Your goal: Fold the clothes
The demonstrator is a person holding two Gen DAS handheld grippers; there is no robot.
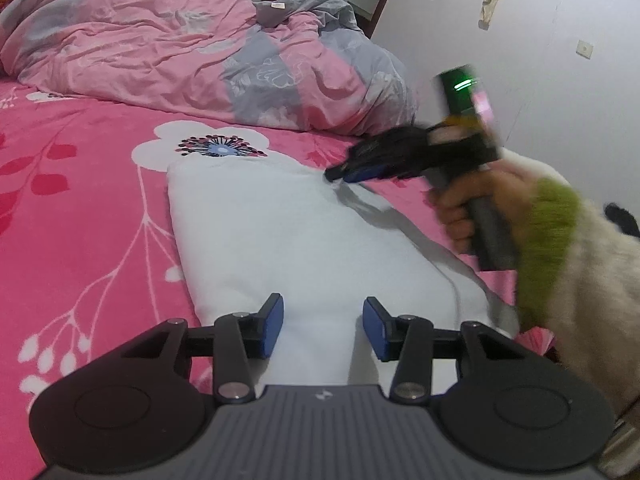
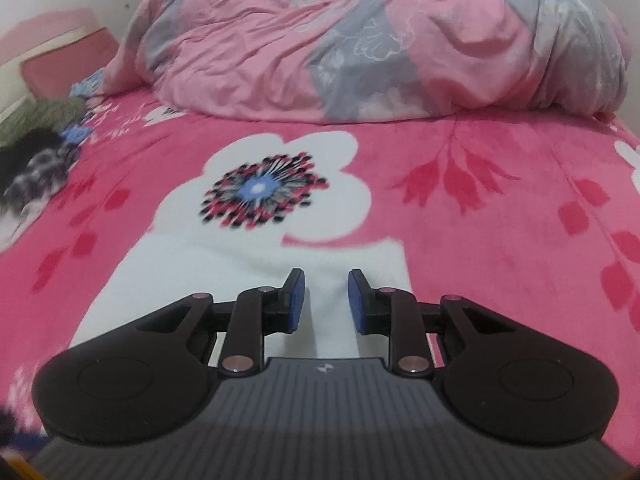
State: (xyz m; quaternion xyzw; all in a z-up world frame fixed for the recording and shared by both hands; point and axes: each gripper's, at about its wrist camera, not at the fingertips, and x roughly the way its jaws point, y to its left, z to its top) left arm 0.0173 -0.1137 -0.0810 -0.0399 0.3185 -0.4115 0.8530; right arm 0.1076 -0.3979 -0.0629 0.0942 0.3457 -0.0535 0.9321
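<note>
- Nearest the left wrist camera, the left gripper (image 1: pixel 323 326) hangs over the near end of a folded white garment (image 1: pixel 296 236) — its blue pads stand moderately apart, with nothing pinched between them.
- White and oblong, the garment lies flat on the pink floral bedsheet (image 1: pixel 80 208), its far end just beside a large white flower print (image 1: pixel 208 146).
- Over the garment's far right corner, the right gripper (image 1: pixel 340 172) appears blurred, held in the person's right hand (image 1: pixel 460 212); a green cuff and a cream fuzzy sleeve (image 1: pixel 592 264) follow behind it.
- From the left view, whether those fingertips touch the cloth cannot be told.
- Seen from its own camera, the right gripper (image 2: pixel 326 300) has its pads set narrowly apart above the white cloth (image 2: pixel 248 276) — no fabric sits between them.
- Behind everything, a crumpled pink and grey duvet (image 1: pixel 168 48) is heaped along the far side of the bed.
- At the left edge of the right view, dark and green clothes (image 2: pixel 36 152) lie in a blurred pile.
</note>
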